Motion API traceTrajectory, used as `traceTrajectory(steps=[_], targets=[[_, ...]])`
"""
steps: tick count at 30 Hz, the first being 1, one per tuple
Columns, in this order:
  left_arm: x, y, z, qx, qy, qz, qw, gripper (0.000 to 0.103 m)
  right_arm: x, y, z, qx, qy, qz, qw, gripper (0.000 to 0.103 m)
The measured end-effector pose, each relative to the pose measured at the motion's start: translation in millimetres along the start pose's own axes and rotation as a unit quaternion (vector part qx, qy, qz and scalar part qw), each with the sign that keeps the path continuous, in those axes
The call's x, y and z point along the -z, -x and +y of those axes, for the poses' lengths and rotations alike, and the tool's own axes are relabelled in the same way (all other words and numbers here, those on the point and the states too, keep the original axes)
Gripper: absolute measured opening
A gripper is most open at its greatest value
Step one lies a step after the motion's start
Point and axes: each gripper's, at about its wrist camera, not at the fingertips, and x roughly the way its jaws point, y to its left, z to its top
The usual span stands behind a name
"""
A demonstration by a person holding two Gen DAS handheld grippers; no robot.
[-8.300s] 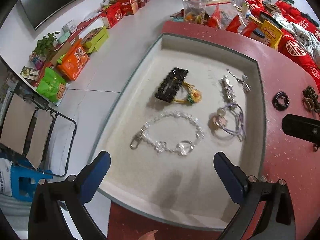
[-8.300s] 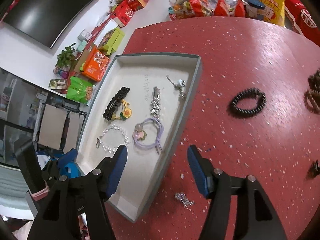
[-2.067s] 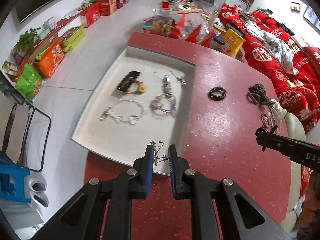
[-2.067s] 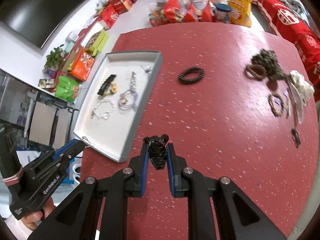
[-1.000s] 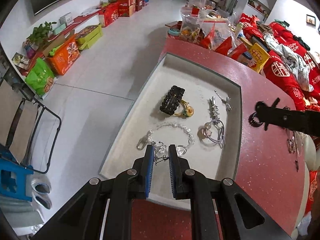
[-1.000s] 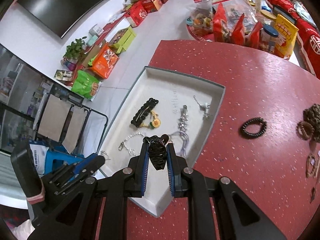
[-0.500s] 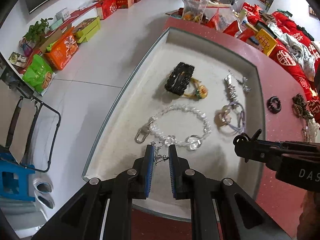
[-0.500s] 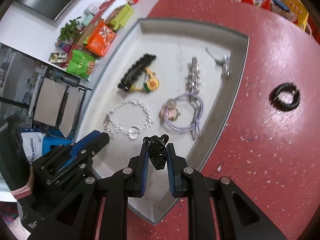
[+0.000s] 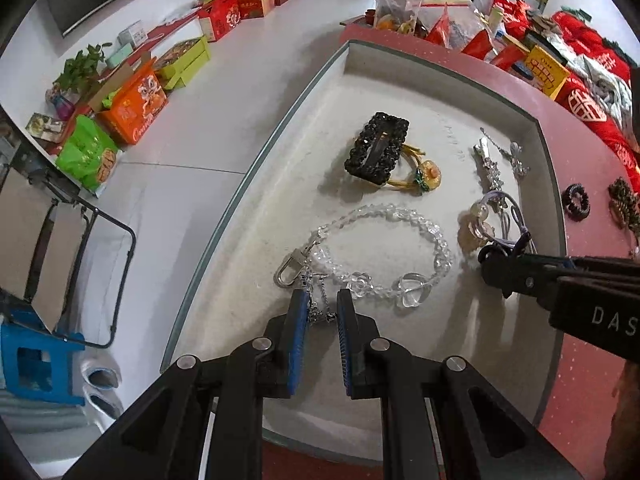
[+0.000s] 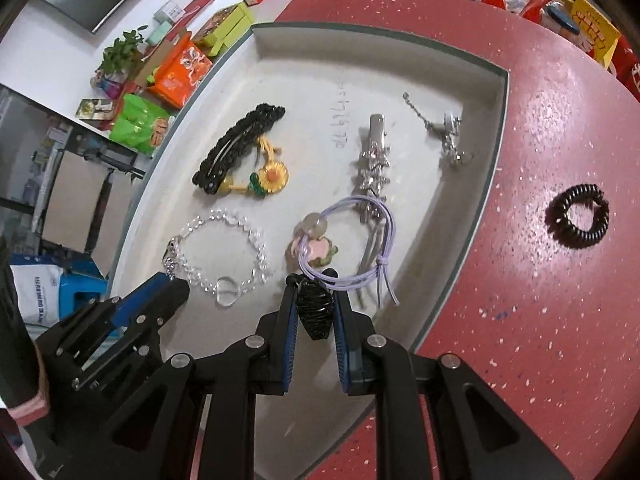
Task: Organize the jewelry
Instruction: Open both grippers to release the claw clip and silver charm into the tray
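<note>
Tray (image 10: 494,152) placement step: my left hand-held gripper (image 9: 322,300) clamps a small chain (image 9: 318,304), my right hand-held gripper (image 10: 314,312) a black clip (image 10: 315,314), both over the tray; next I judge release.

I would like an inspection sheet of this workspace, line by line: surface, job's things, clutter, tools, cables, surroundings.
Surface: red speckled table bearing a grey tray.
Job's things: in the tray, clear bead bracelet, black barrette, sunflower tie, purple hair tie, silver clip; black coil tie on the table outside.
Clutter: snack packets at the far edge.
Tools: left tool shut on small silver chain; right tool shut on black claw clip.
Cables: nothing seen.
Surroundings: boxes on white floor.
</note>
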Motion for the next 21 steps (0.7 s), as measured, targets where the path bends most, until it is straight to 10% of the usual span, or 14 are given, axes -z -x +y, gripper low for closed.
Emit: traceTrajectory(steps=[15,21], targets=[[0.4,3.4,-5.5,-0.022,-0.01,0.014,0.9996,0.017,4.9,-0.5,-1.3,-0.003,-0.002,0.003,1.0,0.02],[0.0,3.9,-5.8,-0.022,-0.01,0.017,0.9996,0.017,7.3,0.8,-1.5,-0.014,-0.006,0.007,1.0,0.036]])
